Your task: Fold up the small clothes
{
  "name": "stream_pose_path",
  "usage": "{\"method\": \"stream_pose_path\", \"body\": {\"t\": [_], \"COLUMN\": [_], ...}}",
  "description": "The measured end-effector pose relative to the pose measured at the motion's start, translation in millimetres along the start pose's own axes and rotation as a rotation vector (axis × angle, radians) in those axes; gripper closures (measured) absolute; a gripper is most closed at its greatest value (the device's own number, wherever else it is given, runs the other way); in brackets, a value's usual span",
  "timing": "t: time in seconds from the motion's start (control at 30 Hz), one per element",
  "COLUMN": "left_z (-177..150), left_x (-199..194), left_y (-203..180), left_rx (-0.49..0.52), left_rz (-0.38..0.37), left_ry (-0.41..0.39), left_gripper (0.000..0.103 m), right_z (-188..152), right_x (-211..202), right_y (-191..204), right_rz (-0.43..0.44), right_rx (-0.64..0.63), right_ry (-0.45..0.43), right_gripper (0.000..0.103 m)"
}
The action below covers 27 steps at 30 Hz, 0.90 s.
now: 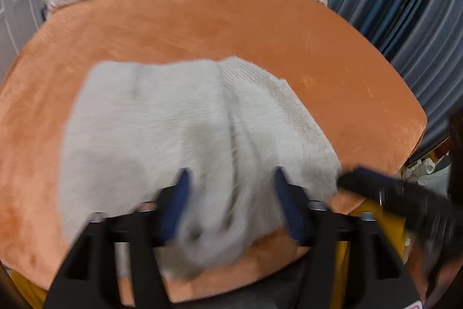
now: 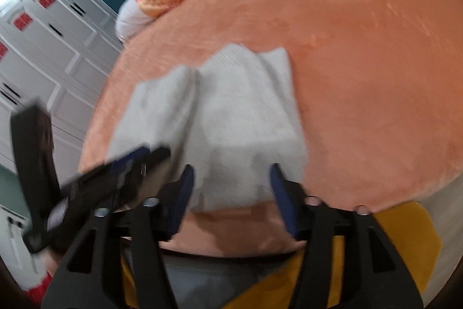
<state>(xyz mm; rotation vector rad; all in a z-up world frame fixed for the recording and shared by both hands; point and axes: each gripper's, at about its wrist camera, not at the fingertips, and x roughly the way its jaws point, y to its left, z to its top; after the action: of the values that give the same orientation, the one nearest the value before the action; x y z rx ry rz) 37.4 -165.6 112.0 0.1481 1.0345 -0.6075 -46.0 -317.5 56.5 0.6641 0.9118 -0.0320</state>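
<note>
— On the orange bedspread (image 1: 202, 28), what is seen?
— A grey knitted garment (image 1: 179, 118) is spread near the front edge.
— And the tongs?
— The left gripper (image 1: 231, 178) and right gripper (image 2: 230, 174) are held wide; nothing is pinched.

Knitted grey garment (image 1: 179, 120) (matt); plush orange bedspread (image 1: 231, 28).

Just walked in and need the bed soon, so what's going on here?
A person is folding a small grey knitted garment on the bed's orange plush blanket, using a handheld gripper in each hand. The left gripper and right gripper both hang open over its near edge, gripping nothing. The garment lies partly folded.
</note>
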Motion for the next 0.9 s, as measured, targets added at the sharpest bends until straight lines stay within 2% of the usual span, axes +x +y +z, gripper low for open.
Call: {"method": "stream_pose_path", "body": {"t": [0.03, 0.17, 0.27, 0.37, 0.47, 0.5, 0.53, 0.57, 0.6, 0.63, 0.67, 0.7, 0.73, 0.77, 0.8, 0.83, 0.9], "left_z": [-4, -31, -55, -70, -75, -72, -71, -70, -68, -67, -65, -66, -67, -66, -68, -66, -65], "left_x": [-11, -33, -32, -24, -15, -9, -7, -5, -4, -3, 0, 3, 6, 7, 5, 6, 14], "left_y": [6, 35, 55, 73, 81, 83, 84, 84, 86, 88, 91, 95, 102, 108, 107, 106, 100], "left_rx": [0.002, -0.017, -0.051, -0.078, -0.083, -0.077, -0.074, -0.069, -0.067, -0.067, -0.073, -0.084, -0.108, -0.147, -0.158, -0.155, -0.138], "left_rz": [0.022, 0.095, 0.145, 0.166, 0.179, 0.194, 0.197, 0.203, 0.203, 0.19, 0.178, 0.167, 0.138, 0.078, 0.062, 0.06, 0.066], "left_ry": [-0.015, -0.011, 0.029, 0.098, 0.104, 0.106, 0.101, 0.094, 0.095, 0.1, 0.122, 0.141, 0.156, 0.154, 0.15, 0.15, 0.168], "left_gripper": [0.029, 0.017, 0.017, 0.017, 0.017, 0.017, 0.017, 0.02, 0.034, 0.045, 0.07, 0.088, 0.09, 0.09, 0.09, 0.091, 0.096], "right_z": [7, 27, 34, 34, 27, 25, 24, 24, 30, 37, 48, 59, 66, 72, 77, 80, 80], "right_x": [1, 17, 48, 75, 107, 111, 117, 117, 110, 98, 76, 52, 31, 10, -7, -18, -5], "right_y": [4, 24, 41, 51, 68, 74, 81, 85, 94, 99, 103, 106, 107, 108, 105, 95, 63], "right_rz": [0.03, 0.099, 0.15, 0.155, 0.105, 0.09, 0.069, 0.05, 0.037, 0.064, 0.12, 0.178, 0.214, 0.218, 0.194, 0.157, 0.028], "right_rx": [0.009, 0.022, 0.045, 0.069, 0.043, 0.025, 0.002, -0.015, -0.043, -0.054, -0.052, -0.05, -0.056, -0.073, -0.096, -0.106, -0.097], "right_ry": [-0.005, 0.016, 0.092, 0.175, 0.257, 0.265, 0.275, 0.277, 0.245, 0.205, 0.132, 0.067, 0.011, -0.05, -0.104, -0.131, -0.098], "right_gripper": [0.036, 0.032, 0.026, 0.026, 0.027, 0.041, 0.063, 0.074, 0.086, 0.088, 0.089, 0.09, 0.09, 0.09, 0.09, 0.09, 0.09]}}
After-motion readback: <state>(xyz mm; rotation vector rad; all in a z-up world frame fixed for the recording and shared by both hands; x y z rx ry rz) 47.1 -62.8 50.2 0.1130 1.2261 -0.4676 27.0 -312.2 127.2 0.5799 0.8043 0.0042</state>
